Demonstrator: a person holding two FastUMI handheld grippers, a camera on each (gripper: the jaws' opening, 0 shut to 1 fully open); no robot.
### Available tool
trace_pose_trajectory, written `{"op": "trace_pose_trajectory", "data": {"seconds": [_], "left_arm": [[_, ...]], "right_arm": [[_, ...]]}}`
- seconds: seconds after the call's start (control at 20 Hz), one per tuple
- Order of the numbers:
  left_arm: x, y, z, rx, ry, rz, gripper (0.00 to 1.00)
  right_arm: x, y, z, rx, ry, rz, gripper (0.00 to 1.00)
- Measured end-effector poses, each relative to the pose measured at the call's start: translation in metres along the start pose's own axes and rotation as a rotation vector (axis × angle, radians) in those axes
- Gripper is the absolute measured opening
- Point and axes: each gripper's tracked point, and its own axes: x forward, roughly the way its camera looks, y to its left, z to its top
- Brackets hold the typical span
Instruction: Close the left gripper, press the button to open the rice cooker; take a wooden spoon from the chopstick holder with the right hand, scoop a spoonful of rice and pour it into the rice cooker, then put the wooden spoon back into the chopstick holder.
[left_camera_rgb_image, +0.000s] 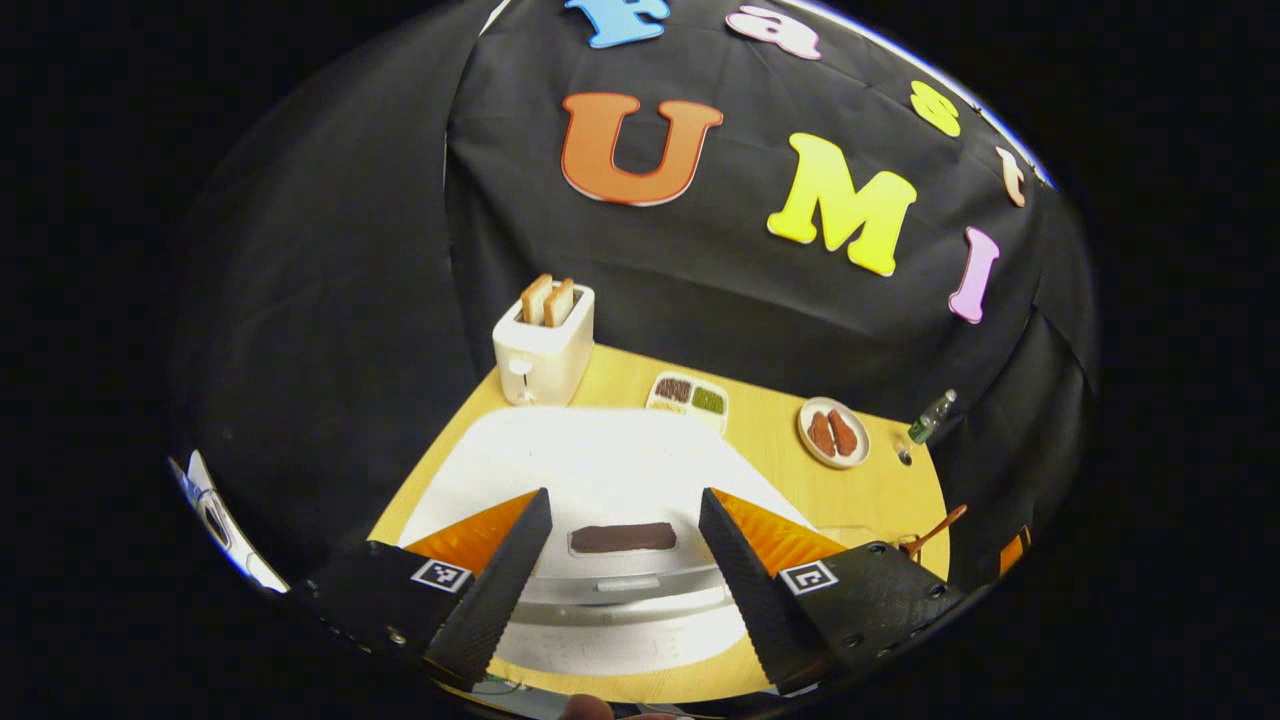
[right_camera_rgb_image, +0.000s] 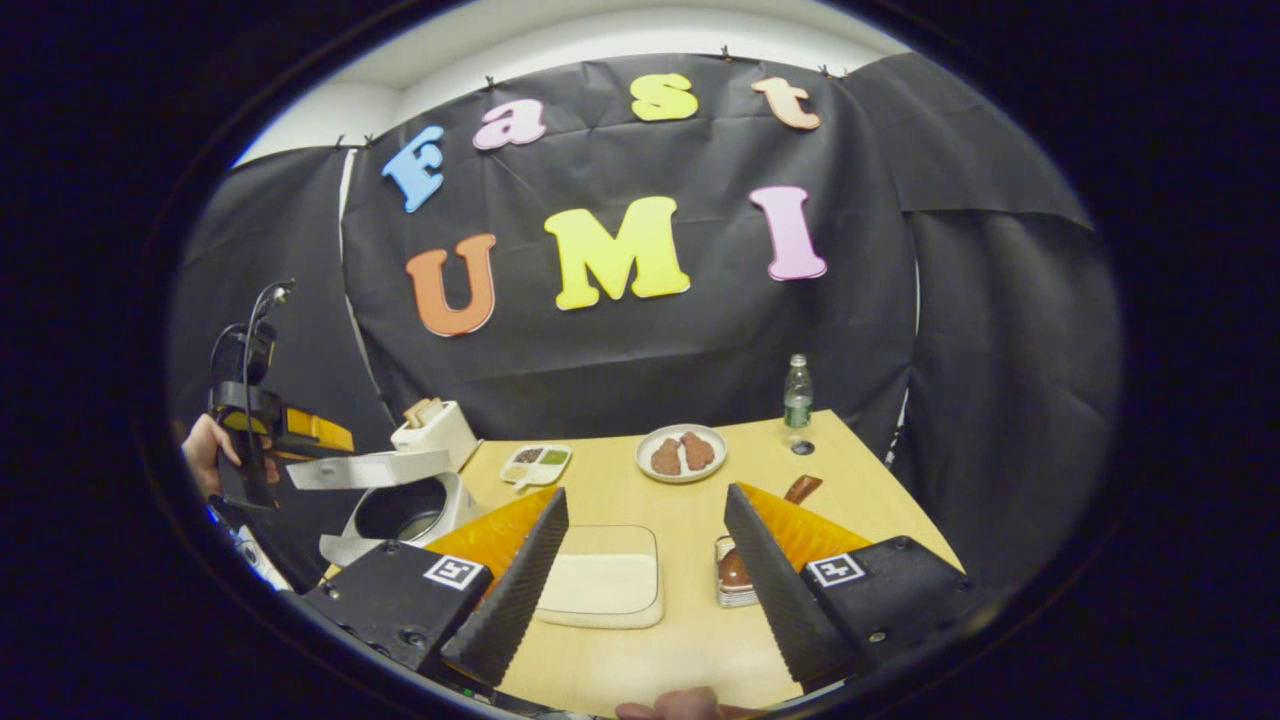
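Note:
The white rice cooker (left_camera_rgb_image: 600, 460) lies under my left gripper (left_camera_rgb_image: 625, 495), whose jaws are open on either side of the cooker's dark front panel (left_camera_rgb_image: 622, 537). In the right gripper view the rice cooker (right_camera_rgb_image: 400, 510) stands at the left with its lid (right_camera_rgb_image: 370, 468) raised and the dark pot showing; a hand holds the left gripper (right_camera_rgb_image: 300, 435) just above it. My right gripper (right_camera_rgb_image: 646, 490) is open and empty. Between its fingers lies a shallow tray of rice (right_camera_rgb_image: 600, 580). The wooden spoon (right_camera_rgb_image: 800, 488) rests in the chopstick holder (right_camera_rgb_image: 735, 592) by the right finger.
On the wooden table (right_camera_rgb_image: 620, 480) a toaster (right_camera_rgb_image: 435, 428) with bread stands at the back left. Beside it are a small divided dish (right_camera_rgb_image: 537, 462), a plate of sausages (right_camera_rgb_image: 681, 452) and a water bottle (right_camera_rgb_image: 797, 392).

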Motion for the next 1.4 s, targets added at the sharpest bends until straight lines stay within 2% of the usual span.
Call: {"op": "trace_pose_trajectory", "data": {"seconds": [0.25, 0.65, 0.8, 0.95, 1.05, 1.3, 1.4], "left_arm": [[0.012, 0.002, -0.057, -0.046, 0.123, -0.004, 0.97], [0.023, 0.007, -0.073, -0.056, 0.176, 0.023, 0.96], [0.021, 0.008, -0.076, -0.063, 0.193, -0.009, 0.96], [0.021, 0.011, -0.077, -0.06, 0.176, -0.04, 0.97], [0.021, 0.012, -0.078, -0.024, 0.164, -0.037, 0.91], [0.026, 0.012, -0.073, -0.025, 0.127, 0.027, 0.9], [0.026, 0.011, -0.068, -0.065, 0.112, 0.041, 0.97]], "right_arm": [[-0.007, 0.001, -0.014, -0.029, 0.028, 0.014, 1.0], [-0.003, -0.012, -0.025, 0.015, 0.053, 0.001, 1.0], [0.0, -0.011, -0.027, 0.026, 0.06, 0.008, 1.0], [0.004, -0.006, -0.03, 0.037, 0.069, 0.025, 1.0], [0.004, -0.005, -0.031, 0.037, 0.07, 0.035, 1.0], [0.005, -0.005, -0.027, 0.024, 0.072, 0.074, 1.0], [0.008, -0.009, -0.023, 0.022, 0.065, 0.09, 1.0]]}}
